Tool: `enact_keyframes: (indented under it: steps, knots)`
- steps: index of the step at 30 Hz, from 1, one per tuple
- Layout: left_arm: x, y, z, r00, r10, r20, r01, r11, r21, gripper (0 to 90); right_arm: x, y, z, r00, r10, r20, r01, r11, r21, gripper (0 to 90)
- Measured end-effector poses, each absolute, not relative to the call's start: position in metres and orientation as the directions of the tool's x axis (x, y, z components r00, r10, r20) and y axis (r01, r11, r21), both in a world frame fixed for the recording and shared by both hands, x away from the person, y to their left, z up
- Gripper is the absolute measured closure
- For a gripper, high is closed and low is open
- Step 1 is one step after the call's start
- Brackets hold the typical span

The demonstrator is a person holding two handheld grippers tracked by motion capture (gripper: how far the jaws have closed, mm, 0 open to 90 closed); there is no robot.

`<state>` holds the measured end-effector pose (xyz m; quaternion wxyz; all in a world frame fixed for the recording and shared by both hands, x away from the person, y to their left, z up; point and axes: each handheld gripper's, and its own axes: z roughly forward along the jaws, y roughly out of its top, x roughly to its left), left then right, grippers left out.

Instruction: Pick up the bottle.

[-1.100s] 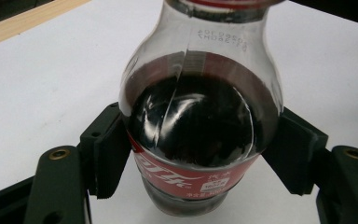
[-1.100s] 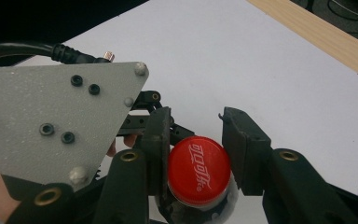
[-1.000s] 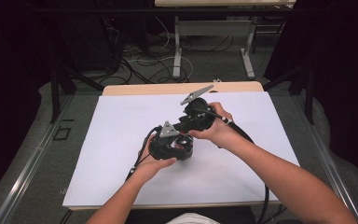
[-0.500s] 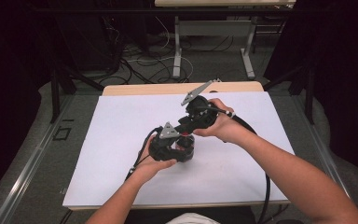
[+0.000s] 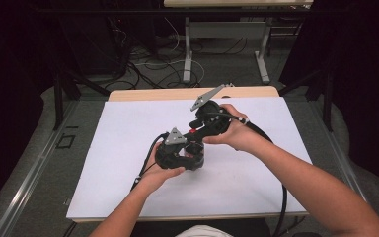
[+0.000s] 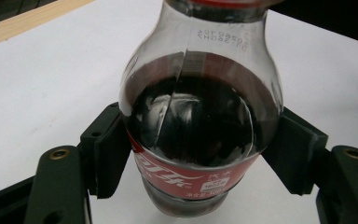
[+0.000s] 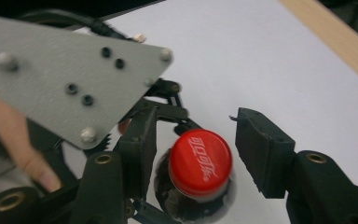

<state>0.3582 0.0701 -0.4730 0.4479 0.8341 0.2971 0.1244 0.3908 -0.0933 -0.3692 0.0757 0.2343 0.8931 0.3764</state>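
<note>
left gripper [image 6: 196, 154] clamped on the one clear plastic bottle of dark cola [image 6: 198, 126], black fingers [image 6: 109, 149] pressed against both sides of its red-labelled belly, bottle standing upright above the white-covered bench [image 5: 118, 148]. right gripper [image 7: 198, 149] spread apart over the top, fingers [image 7: 261, 149] flanking the single round red cap [image 7: 200, 161] without touching it, one finger close beside it, the other apart. both grippers met near mid-bench, one in each hand. grey three-cornered plate [image 7: 70, 74] of the left gripper close by.
</note>
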Motion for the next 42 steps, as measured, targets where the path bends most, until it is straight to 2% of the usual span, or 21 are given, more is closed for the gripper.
enact_keyframes:
  steps: [2,6,11,13,14,15,20,25,26,27,29,30,31,32,33,34,38,39,40,42]
  knots:
    - [0.358,0.070,-0.473,0.789,0.611,-0.062,0.390,-0.420,0.820,30.2,0.387,-0.093,-0.366,-0.835,0.547,0.057,0.415,0.559,0.718,48.9]
    - [0.359,0.071,-0.472,0.782,0.620,-0.058,0.391,-0.417,0.821,30.3,0.381,-0.090,-0.363,-0.796,0.603,0.050,0.451,0.536,0.714,51.1]
    - [0.359,0.071,-0.472,0.778,0.625,-0.061,0.395,-0.412,0.821,30.3,0.380,-0.086,-0.366,-0.776,0.629,0.053,0.471,0.522,0.711,52.9]
    - [0.359,0.072,-0.471,0.782,0.621,-0.052,0.390,-0.423,0.818,30.2,0.381,-0.084,-0.366,-0.769,0.636,0.070,0.499,0.527,0.688,55.2]
    - [0.358,0.072,-0.471,0.781,0.622,-0.059,0.393,-0.415,0.820,30.3,0.382,-0.083,-0.367,-0.774,0.631,0.050,0.483,0.538,0.691,59.7]
    - [0.359,0.072,-0.471,0.780,0.623,-0.057,0.393,-0.417,0.820,30.3,0.382,-0.083,-0.367,-0.774,0.631,0.050,0.483,0.538,0.691,59.7]
    - [0.358,0.073,-0.472,0.778,0.625,-0.059,0.396,-0.417,0.818,30.3,0.385,-0.082,-0.366,-0.804,0.593,0.045,0.463,0.577,0.673,60.7]
    - [0.358,0.073,-0.471,0.788,0.613,-0.054,0.386,-0.424,0.819,30.3,0.395,-0.086,-0.365,-0.881,0.471,0.050,0.383,0.647,0.659,61.1]
    - [0.358,0.074,-0.471,0.790,0.610,-0.056,0.384,-0.422,0.821,30.3,0.398,-0.088,-0.364,-0.919,0.393,0.041,0.320,0.681,0.658,61.1]
    - [0.358,0.074,-0.471,0.794,0.606,-0.056,0.382,-0.424,0.821,30.3,0.401,-0.089,-0.363,-0.933,0.356,0.046,0.298,0.698,0.651,61.2]
    - [0.357,0.075,-0.469,0.807,0.588,-0.053,0.375,-0.441,0.815,30.3,0.402,-0.089,-0.362,-0.941,0.336,0.037,0.278,0.706,0.651,61.2]
    - [0.357,0.075,-0.470,0.804,0.592,-0.049,0.369,-0.433,0.822,30.3,0.404,-0.089,-0.361,-0.970,0.241,0.018,0.195,0.739,0.645,61.1]
    - [0.356,0.075,-0.470,0.805,0.591,-0.045,0.364,-0.433,0.824,30.3,0.404,-0.089,-0.361,-0.970,0.241,0.018,0.195,0.739,0.645,61.1]
    - [0.356,0.076,-0.469,0.813,0.580,-0.049,0.366,-0.443,0.818,30.3,0.407,-0.089,-0.360,-0.985,0.173,0.005,0.135,0.752,0.645,61.2]
    - [0.354,0.075,-0.469,0.812,0.581,-0.057,0.368,-0.433,0.823,30.3,0.407,-0.089,-0.360,-0.985,0.173,0.005,0.135,0.752,0.645,61.2]
    - [0.355,0.075,-0.469,0.817,0.575,-0.035,0.351,-0.448,0.823,30.3,0.409,-0.089,-0.360,-0.996,0.089,-0.022,0.054,0.764,0.643,61.0]
    - [0.355,0.076,-0.469,0.814,0.578,-0.063,0.370,-0.432,0.822,30.3,0.411,-0.090,-0.360,-0.996,0.091,-0.006,0.065,0.758,0.649,58.8]
    - [0.356,0.077,-0.469,0.812,0.581,-0.057,0.366,-0.430,0.825,30.3,0.409,-0.090,-0.360,-0.988,0.156,0.013,0.125,0.738,0.663,45.8]
    - [0.356,0.078,-0.468,0.806,0.589,-0.054,0.370,-0.430,0.824,30.3,0.409,-0.090,-0.360,-0.988,0.156,0.013,0.125,0.738,0.663,45.8]
    - [0.357,0.080,-0.468,0.796,0.602,-0.063,0.386,-0.424,0.819,30.3,0.404,-0.091,-0.360,-0.976,0.218,0.013,0.170,0.723,0.670,41.7]
